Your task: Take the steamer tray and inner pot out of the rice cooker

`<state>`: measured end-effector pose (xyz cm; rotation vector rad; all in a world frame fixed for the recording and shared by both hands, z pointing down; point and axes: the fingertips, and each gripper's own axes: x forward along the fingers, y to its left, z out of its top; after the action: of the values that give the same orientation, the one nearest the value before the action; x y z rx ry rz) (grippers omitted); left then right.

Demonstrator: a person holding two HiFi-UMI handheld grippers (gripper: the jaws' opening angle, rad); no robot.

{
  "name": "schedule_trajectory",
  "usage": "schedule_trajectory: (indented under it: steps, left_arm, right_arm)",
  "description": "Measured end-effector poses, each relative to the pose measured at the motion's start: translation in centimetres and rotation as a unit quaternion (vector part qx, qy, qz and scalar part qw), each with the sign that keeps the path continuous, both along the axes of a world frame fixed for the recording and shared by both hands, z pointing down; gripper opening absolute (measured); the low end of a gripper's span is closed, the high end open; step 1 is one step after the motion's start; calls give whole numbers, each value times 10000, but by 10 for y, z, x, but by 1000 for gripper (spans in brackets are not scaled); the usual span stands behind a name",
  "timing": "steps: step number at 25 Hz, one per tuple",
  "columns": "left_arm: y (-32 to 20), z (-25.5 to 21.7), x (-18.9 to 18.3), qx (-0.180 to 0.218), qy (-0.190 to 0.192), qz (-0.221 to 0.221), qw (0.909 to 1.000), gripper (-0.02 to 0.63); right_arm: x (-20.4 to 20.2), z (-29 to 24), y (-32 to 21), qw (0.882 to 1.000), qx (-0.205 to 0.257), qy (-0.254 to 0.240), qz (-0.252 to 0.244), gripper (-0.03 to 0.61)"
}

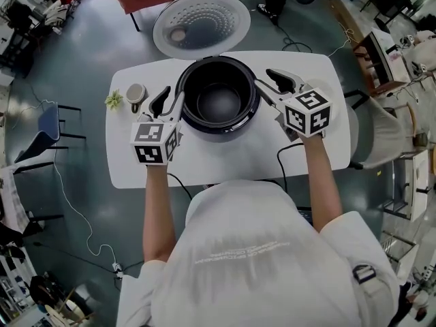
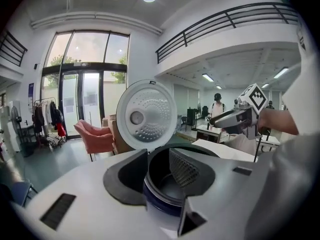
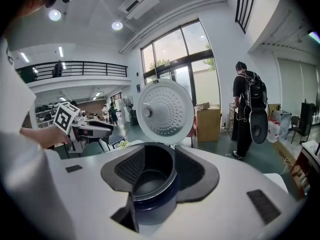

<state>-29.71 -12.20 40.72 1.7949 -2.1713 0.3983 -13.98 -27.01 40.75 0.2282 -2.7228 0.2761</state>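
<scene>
The rice cooker (image 1: 219,129) stands mid-table with its lid (image 1: 201,24) swung up at the back. Its black inner pot (image 1: 219,102) sits inside and looks empty; I see no steamer tray in it. My left gripper (image 1: 169,102) is open at the cooker's left side. In the left gripper view its jaws (image 2: 155,176) straddle the pot's near rim (image 2: 162,196) without pressing on it. My right gripper (image 1: 272,87) is open at the cooker's right side. In the right gripper view (image 3: 160,174) the pot (image 3: 148,182) shows between the pads, which stand apart from it.
On the white table (image 1: 225,162), a small cup (image 1: 136,92) and a little green plant (image 1: 113,100) sit left of the cooker. A black cable (image 1: 283,157) runs off the front edge. Chairs ring the table. A person with a backpack (image 3: 248,109) stands beyond.
</scene>
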Motion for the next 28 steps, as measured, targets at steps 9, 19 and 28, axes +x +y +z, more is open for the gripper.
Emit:
schedule_trajectory:
  steps: [9,19,28]
  left_arm:
    - [-6,58,0,-636,416,-3,9971,149]
    - [-11,92,-6,-1127,522,-169,9921,150]
    - [-3,100,-9,-1174,775,-265,9897,166]
  right_arm:
    - [-6,50,-4,9977,-442,519,26,201]
    - [-9,91,-15,9919,-798,980,157,202]
    - [-12,105,-6,9890,-904,1165,113,198]
